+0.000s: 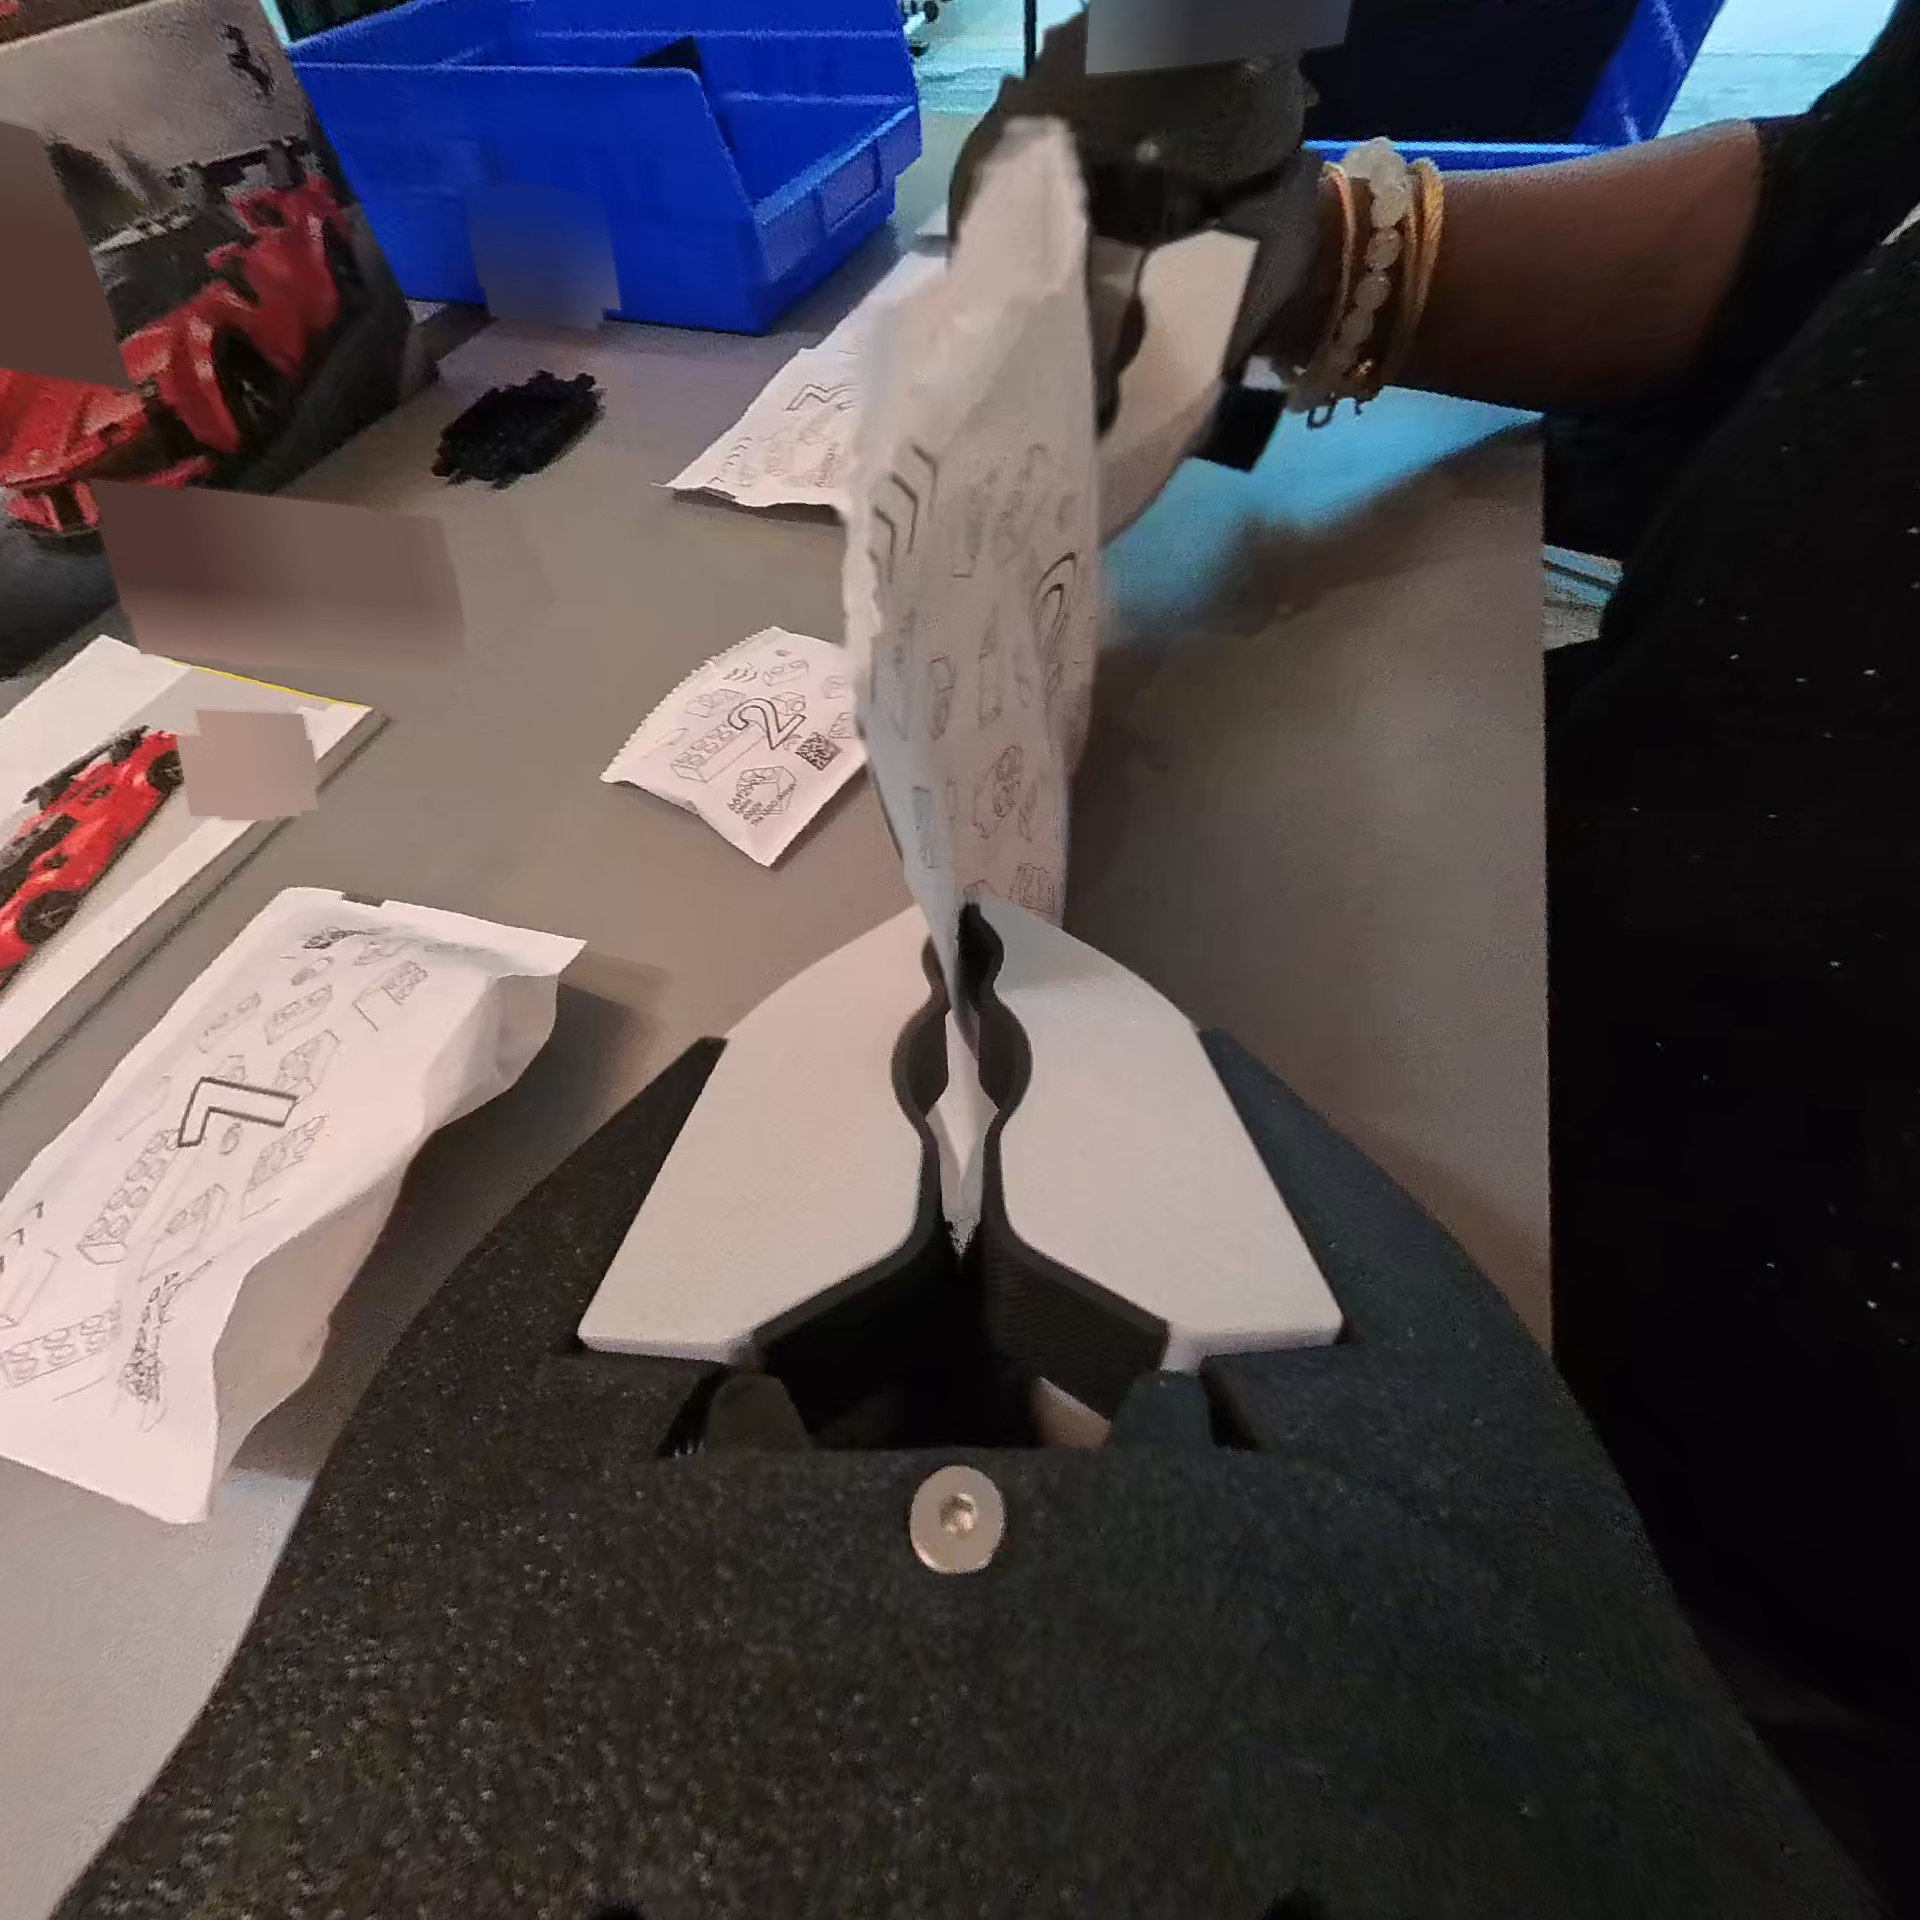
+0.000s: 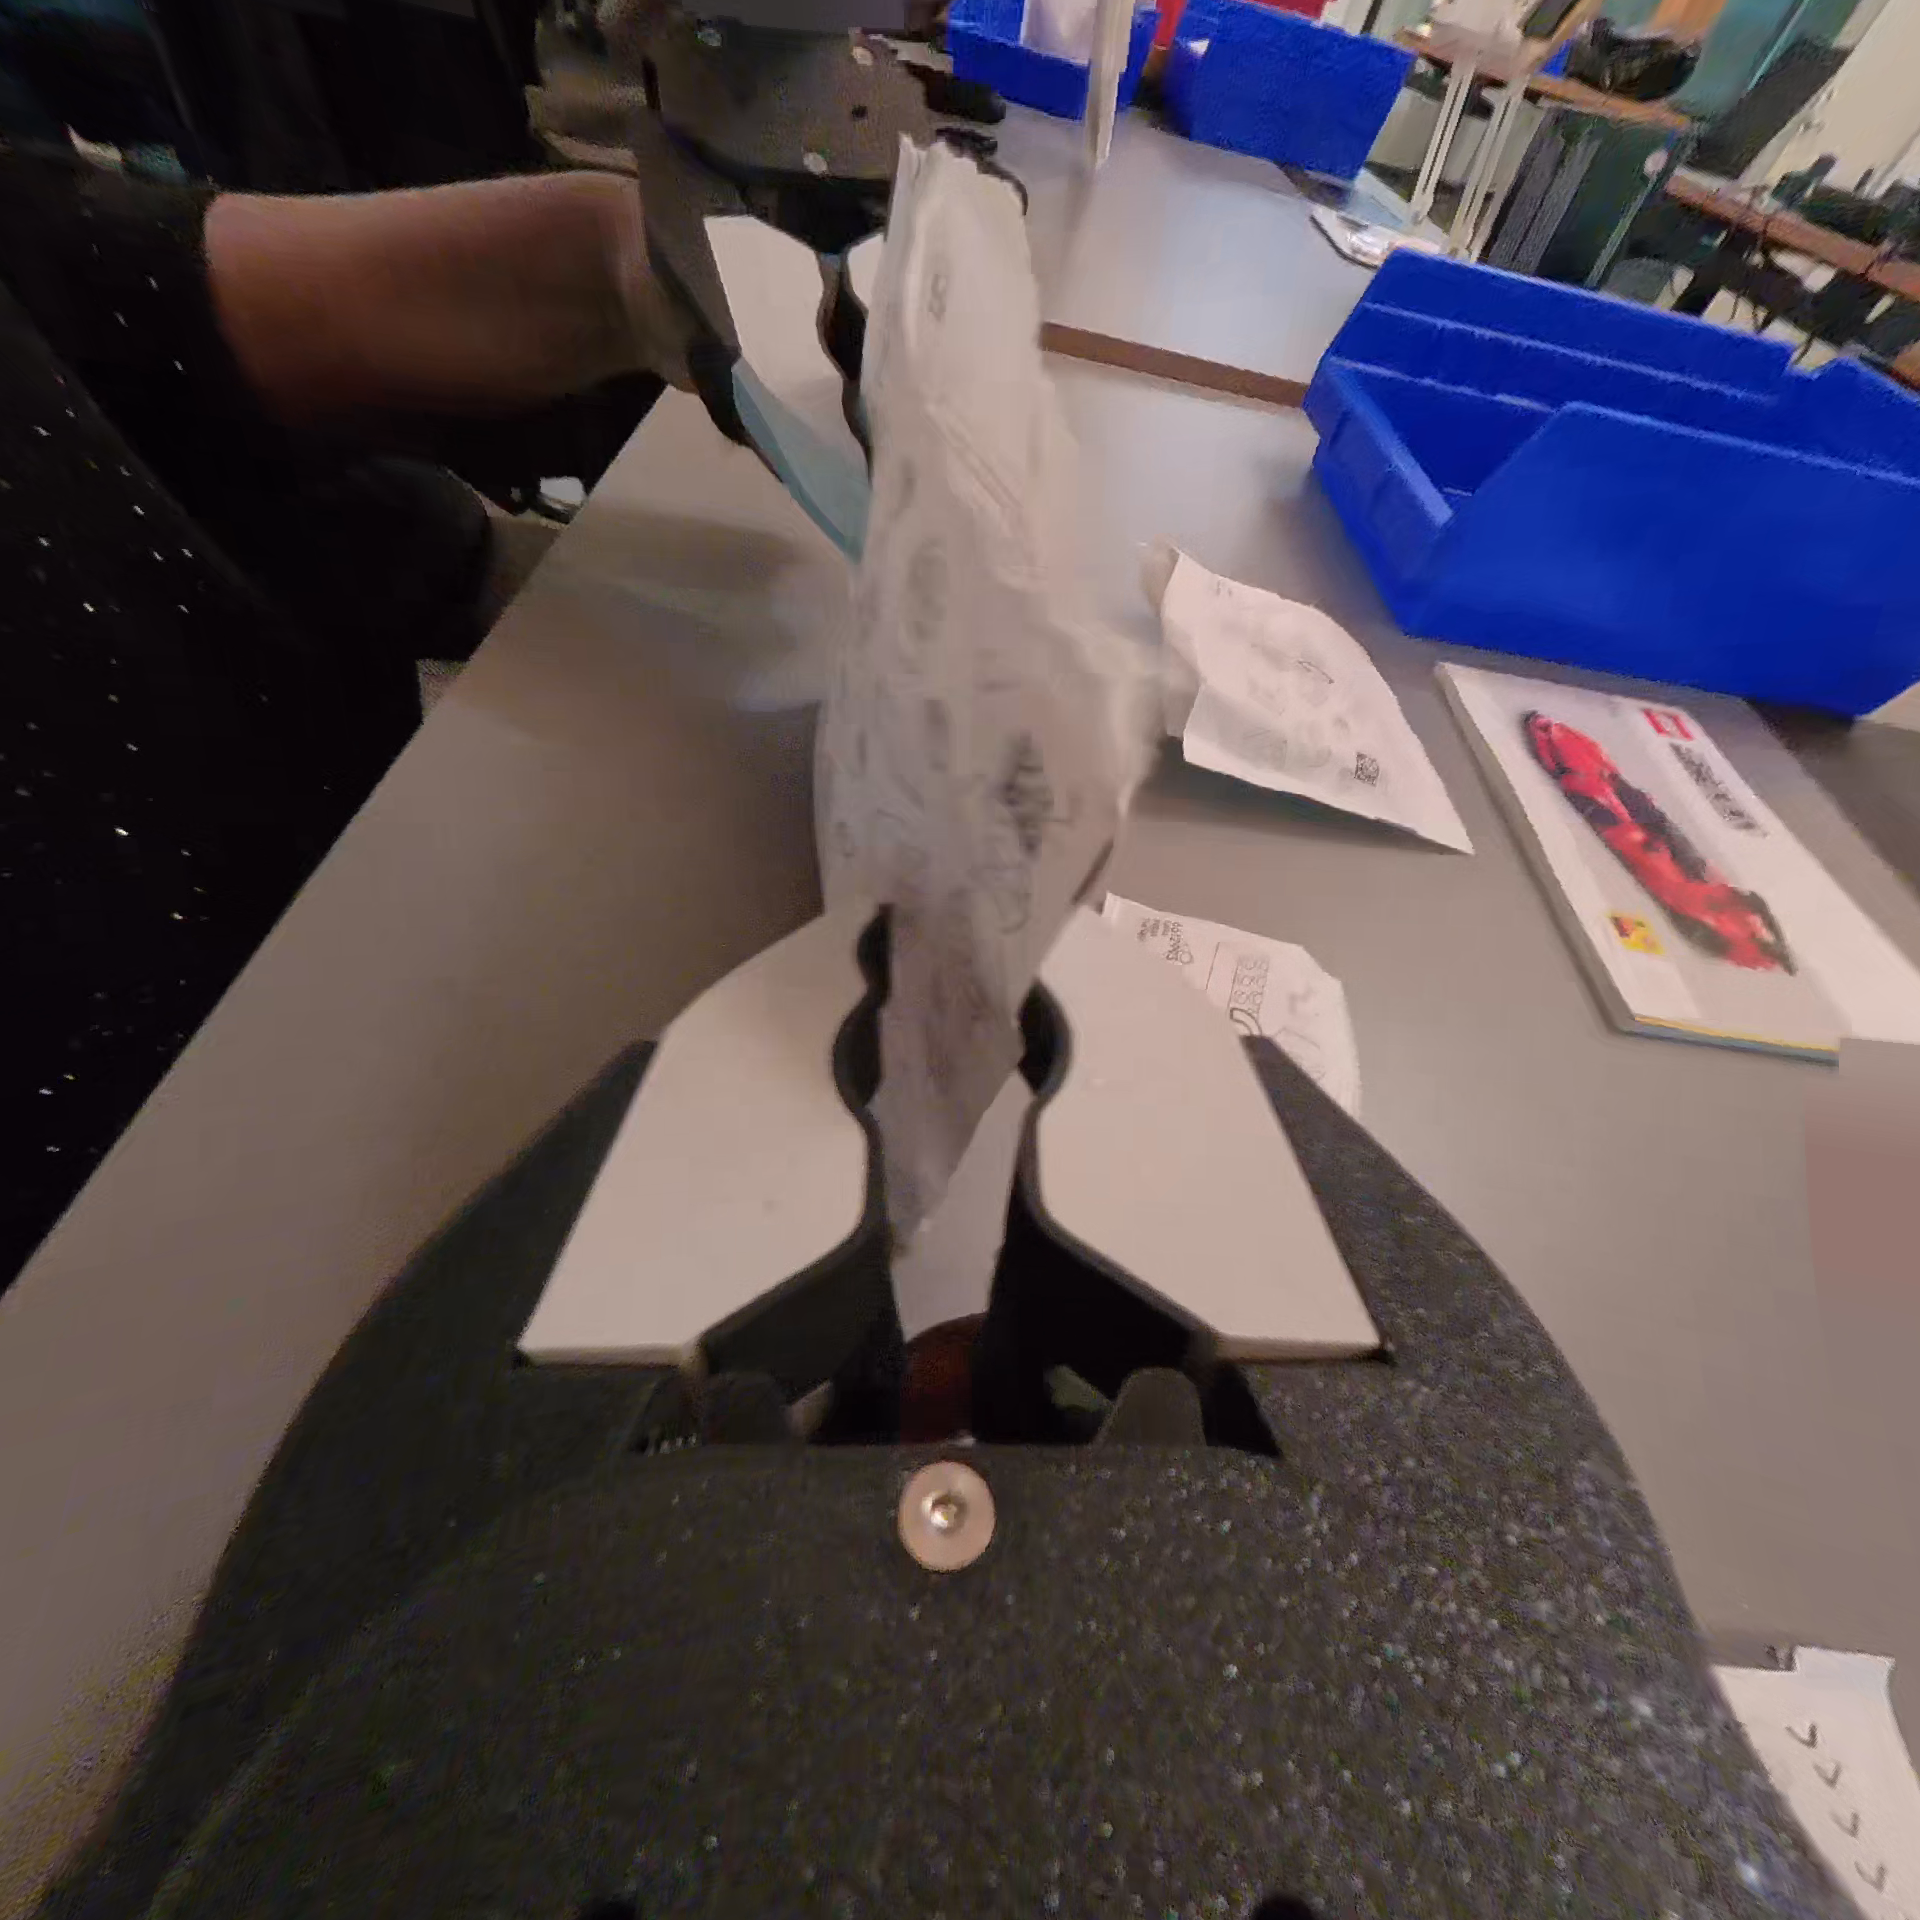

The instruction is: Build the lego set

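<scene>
A white paper bag printed with brick drawings (image 1: 977, 623) hangs in the air between my two grippers. My left gripper (image 1: 966, 925) is shut on one end of it, with the paper pinched between the pads. In the right wrist view the bag (image 2: 956, 644) is blurred, and its other end lies between the parted fingers of my right gripper (image 2: 956, 935). It leans on the left finger, and a gap shows beside the right finger (image 2: 1132, 1039). The left gripper (image 2: 842, 301) shows at the bag's far end. The right gripper (image 1: 1132, 270) shows at the top of the left wrist view.
Other white printed bags (image 1: 260, 1143) (image 1: 738, 738) (image 1: 779, 436) lie on the grey table (image 1: 1299, 831). There is also a booklet with a red car (image 2: 1683, 862), a box (image 1: 208, 291), a pile of black pieces (image 1: 520, 421) and blue bins (image 1: 623, 156) (image 2: 1610, 499). A person's arm (image 1: 1558, 260) is on the right. About 12 cm separates my left fingertips from my right.
</scene>
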